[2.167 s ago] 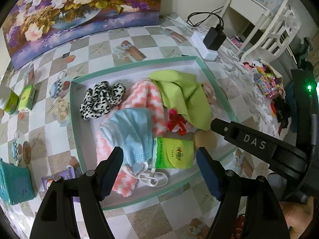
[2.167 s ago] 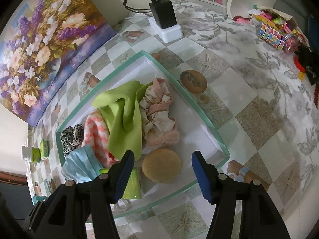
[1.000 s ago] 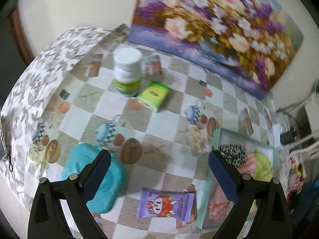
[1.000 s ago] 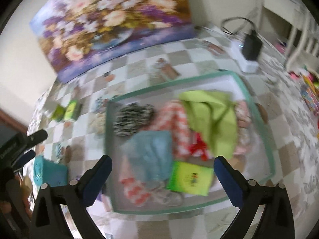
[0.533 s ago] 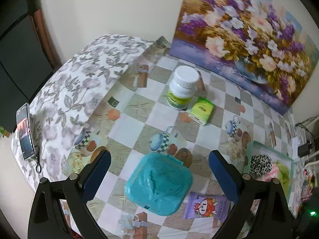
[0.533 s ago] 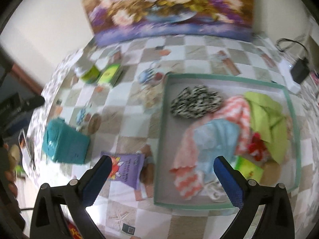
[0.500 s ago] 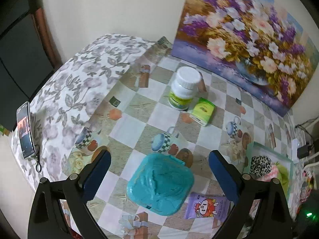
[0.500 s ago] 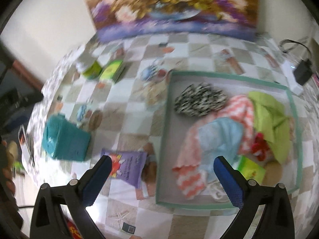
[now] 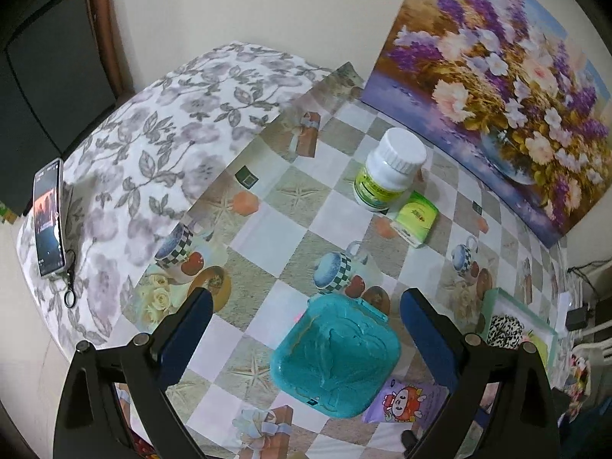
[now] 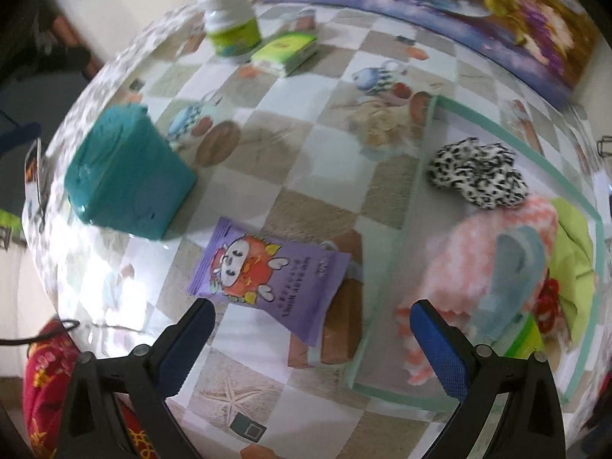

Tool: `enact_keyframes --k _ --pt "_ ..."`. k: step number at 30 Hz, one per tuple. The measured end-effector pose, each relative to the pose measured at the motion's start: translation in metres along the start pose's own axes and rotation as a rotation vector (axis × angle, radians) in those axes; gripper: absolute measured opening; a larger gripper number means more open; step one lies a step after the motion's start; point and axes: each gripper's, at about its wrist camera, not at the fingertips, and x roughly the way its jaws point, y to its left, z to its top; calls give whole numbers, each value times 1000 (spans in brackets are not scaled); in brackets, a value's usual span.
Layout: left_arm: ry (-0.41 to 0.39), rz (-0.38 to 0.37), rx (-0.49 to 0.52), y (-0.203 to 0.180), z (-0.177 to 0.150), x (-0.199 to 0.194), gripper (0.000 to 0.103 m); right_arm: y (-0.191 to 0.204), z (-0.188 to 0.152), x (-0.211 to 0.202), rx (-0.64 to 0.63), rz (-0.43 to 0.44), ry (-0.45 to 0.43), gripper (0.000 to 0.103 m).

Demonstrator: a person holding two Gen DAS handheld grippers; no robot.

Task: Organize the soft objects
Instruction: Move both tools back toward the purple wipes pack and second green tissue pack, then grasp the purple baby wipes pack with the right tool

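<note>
Left tool [image 9: 306, 329] nearer teal box [image 9: 336, 355]

The table [image 9: 336, 218], under a checked printed cloth, fills both views. In the left wrist view a white bottle [image 9: 390, 170] and green pack [image 9: 417, 218] sit upper right, a teal box [image 9: 336, 355] and purple packet [image 9: 405, 401] low centre, a tray [image 9: 497, 298] far right, a phone [image 9: 49, 218] far left.

Black jaws, blue textured pads [image 10: 443, 348], silver screws
</note>
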Motion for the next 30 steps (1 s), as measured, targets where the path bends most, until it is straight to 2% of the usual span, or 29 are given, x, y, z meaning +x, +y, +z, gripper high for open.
enact_keyframes --k 6,12,23,27,30 --pt "6 -21 3 -2 1 1 98 13 -2 11 -66 -44 32 103" --pt "21 -33 -4 -3 2 6 98 30 3 19 -121 -106 24 103" --pt "47 -50 -44 3 7 18 98 25 26 9 -54 -188 -73 103" --pt "66 -61 -47 1 8 23 98 40 28 2 -106 -175 -107 103" --pt "76 -65 -50 1 8 26 98 48 23 3 -158 -132 -101 102"
